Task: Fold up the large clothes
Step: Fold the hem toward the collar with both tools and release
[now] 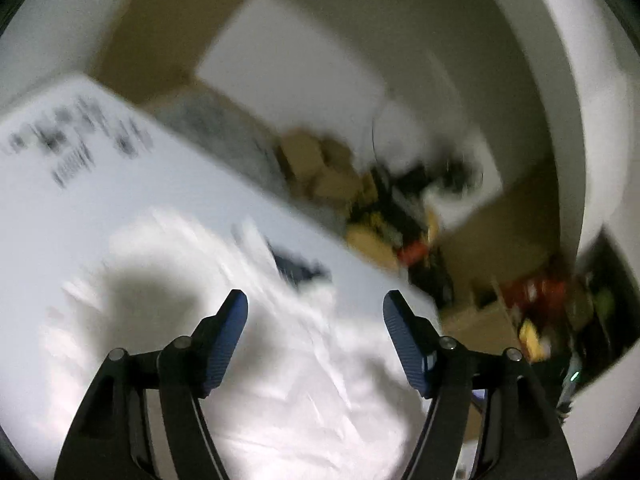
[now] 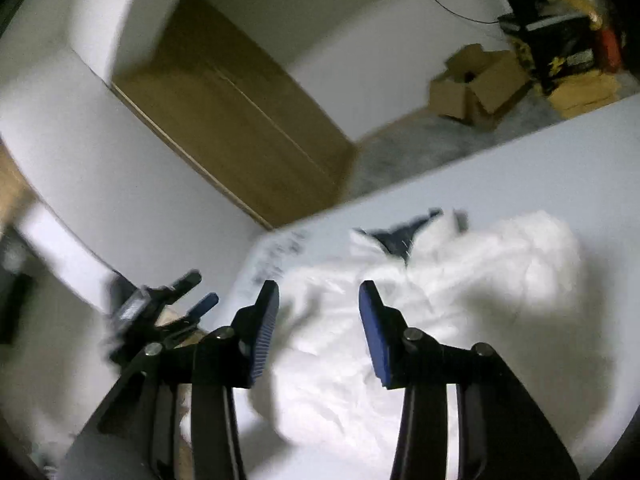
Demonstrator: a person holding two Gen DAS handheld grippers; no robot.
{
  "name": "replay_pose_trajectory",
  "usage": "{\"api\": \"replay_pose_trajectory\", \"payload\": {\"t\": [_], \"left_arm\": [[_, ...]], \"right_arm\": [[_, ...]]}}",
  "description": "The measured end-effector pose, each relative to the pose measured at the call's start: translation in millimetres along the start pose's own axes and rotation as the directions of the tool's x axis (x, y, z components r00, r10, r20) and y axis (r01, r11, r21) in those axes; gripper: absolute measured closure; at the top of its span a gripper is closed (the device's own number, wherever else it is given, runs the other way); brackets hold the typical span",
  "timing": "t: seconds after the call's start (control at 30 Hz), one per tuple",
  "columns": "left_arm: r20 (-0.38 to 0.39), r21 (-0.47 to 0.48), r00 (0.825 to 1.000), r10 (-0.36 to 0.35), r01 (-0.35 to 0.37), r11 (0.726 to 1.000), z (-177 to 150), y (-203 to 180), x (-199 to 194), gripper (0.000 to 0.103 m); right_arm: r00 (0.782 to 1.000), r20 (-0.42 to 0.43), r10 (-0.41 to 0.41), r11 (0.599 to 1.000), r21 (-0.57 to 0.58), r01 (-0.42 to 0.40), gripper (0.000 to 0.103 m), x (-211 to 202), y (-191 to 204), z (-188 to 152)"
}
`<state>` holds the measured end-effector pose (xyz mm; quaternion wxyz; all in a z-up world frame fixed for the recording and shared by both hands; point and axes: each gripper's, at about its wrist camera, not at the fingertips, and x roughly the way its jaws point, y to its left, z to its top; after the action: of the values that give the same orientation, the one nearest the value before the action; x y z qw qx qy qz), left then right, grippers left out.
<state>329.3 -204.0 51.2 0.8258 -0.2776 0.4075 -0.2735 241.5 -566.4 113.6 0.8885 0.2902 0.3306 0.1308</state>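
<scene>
- The white garment (image 2: 420,300) lies crumpled across the middle of the white table (image 2: 560,168), with bare tabletop around it.
- Cardboard boxes (image 2: 476,80) and dark clutter crowd the floor beyond the table's far edge.

Ahead of my right fingers and up to the right, open cardboard boxes (image 2: 476,84) sit on a grey floor (image 2: 420,152) by the white wall (image 2: 340,16). Further right of them is a dark stack of gear (image 2: 548,48), too blurred to name. Up and left of those fingers runs a tan wooden door (image 2: 228,120). Ahead of my left fingers, smeared black print (image 1: 72,144) marks the white table (image 1: 100,200). Beyond its edge on the right lies colourful blurred clutter (image 1: 404,232).
</scene>
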Motion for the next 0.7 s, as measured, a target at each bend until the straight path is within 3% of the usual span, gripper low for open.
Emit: {"api": "replay_pose_trajectory", "payload": {"t": [0.13,0.23,0.33,0.43,0.5,0.57,0.63,0.7], "left_arm": [[-0.176,-0.010,0.981,0.082,-0.086,0.996,-42.0,16.5,83.8,0.033],[-0.199,0.027,0.968,0.150,-0.148,0.989,-38.2,33.6,119.0,0.033],[-0.217,0.044,0.957,0.194,-0.189,0.981,-25.6,43.7,145.2,0.033],[-0.229,0.052,0.950,0.213,-0.207,0.977,-14.2,49.8,160.8,0.033],[-0.242,0.030,0.950,0.196,-0.195,0.980,-17.2,46.4,150.4,0.033],[-0.183,0.031,0.965,0.190,-0.187,0.982,-22.4,44.4,114.2,0.032],[-0.062,0.093,0.968,0.243,-0.237,0.967,-31.1,38.9,76.3,0.032],[0.083,0.147,0.938,0.336,-0.344,0.927,-46.2,33.6,44.0,0.030]], "right_arm": [[0.992,-0.075,-0.101,0.994,0.042,0.104,0.060,69.2,-9.8,-39.3],[0.966,-0.171,-0.192,0.976,0.070,0.207,0.060,118.4,-39.2,-40.0],[0.937,-0.259,-0.236,0.958,0.098,0.268,0.070,161.2,-75.6,-30.9],[0.934,-0.290,-0.208,0.956,0.141,0.257,0.074,182.9,-95.2,-23.8],[0.933,-0.292,-0.211,0.960,0.118,0.254,0.073,171.9,-88.0,-22.8],[0.951,-0.240,-0.196,0.968,0.107,0.226,0.072,147.1,-73.7,-27.7],[0.974,-0.150,-0.171,0.980,0.078,0.184,0.072,100.9,-47.1,-47.8],[0.973,-0.098,-0.207,0.978,0.002,0.209,0.072,82.8,-22.2,-75.5]]}}
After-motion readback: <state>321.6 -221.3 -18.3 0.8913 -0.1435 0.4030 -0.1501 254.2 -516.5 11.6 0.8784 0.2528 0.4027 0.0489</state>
